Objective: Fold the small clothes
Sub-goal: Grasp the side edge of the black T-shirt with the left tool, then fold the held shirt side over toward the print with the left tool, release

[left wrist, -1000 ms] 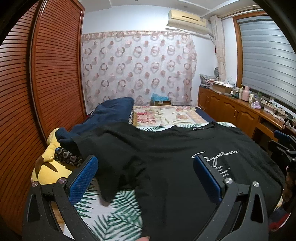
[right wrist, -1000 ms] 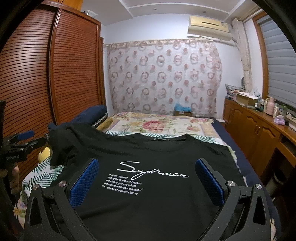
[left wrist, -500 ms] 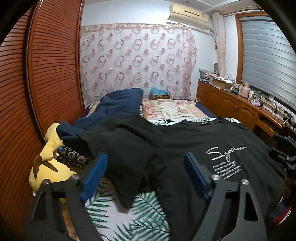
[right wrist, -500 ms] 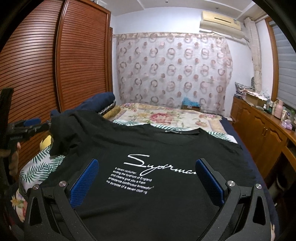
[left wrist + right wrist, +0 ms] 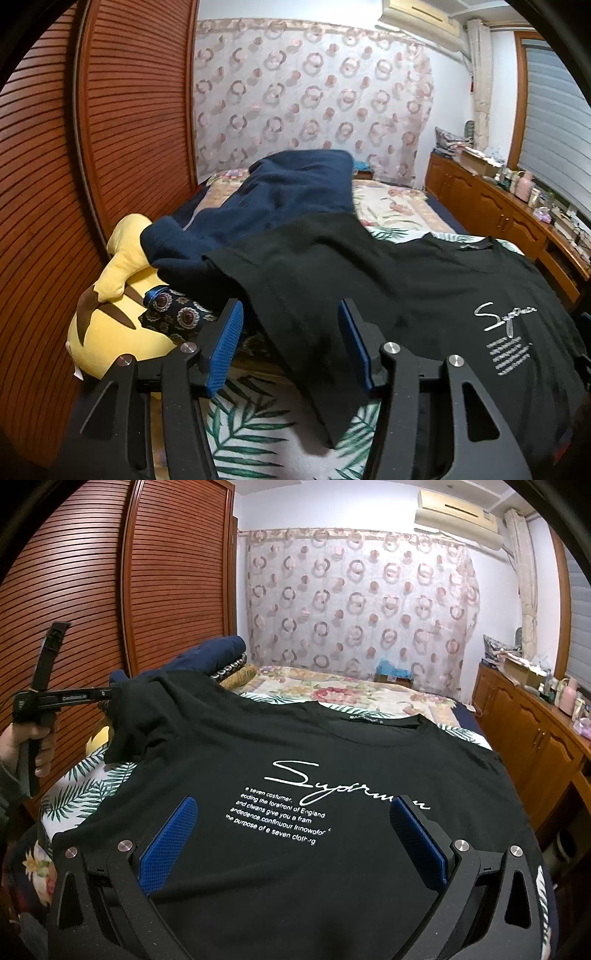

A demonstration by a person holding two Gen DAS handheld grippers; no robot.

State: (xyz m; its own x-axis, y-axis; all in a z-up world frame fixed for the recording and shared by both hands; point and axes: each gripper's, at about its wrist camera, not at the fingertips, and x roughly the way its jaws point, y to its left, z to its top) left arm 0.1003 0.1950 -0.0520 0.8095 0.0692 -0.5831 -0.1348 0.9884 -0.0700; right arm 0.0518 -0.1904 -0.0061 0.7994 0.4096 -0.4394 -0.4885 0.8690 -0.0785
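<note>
Left wrist view: black cotton T-shirt with white script print (image 5: 406, 295) lies spread on the leaf-print bed (image 5: 243, 435), filling centre-right. Left gripper (image 5: 291, 347) jaws are closing around its lower-centre sleeve; next, pinch and fold inward. Right gripper (image 5: 295, 845) jaws gape, empty.

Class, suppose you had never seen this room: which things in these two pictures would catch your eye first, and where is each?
The black T-shirt with white script lettering dominates, spread front-up across the bed, its sleeve between the closing jaws of the left gripper. Beside that sleeve, against the slatted wooden wardrobe doors, lies a bright yellow plush toy under a navy garment. The right gripper hovers open over the shirt's lower front.
</note>
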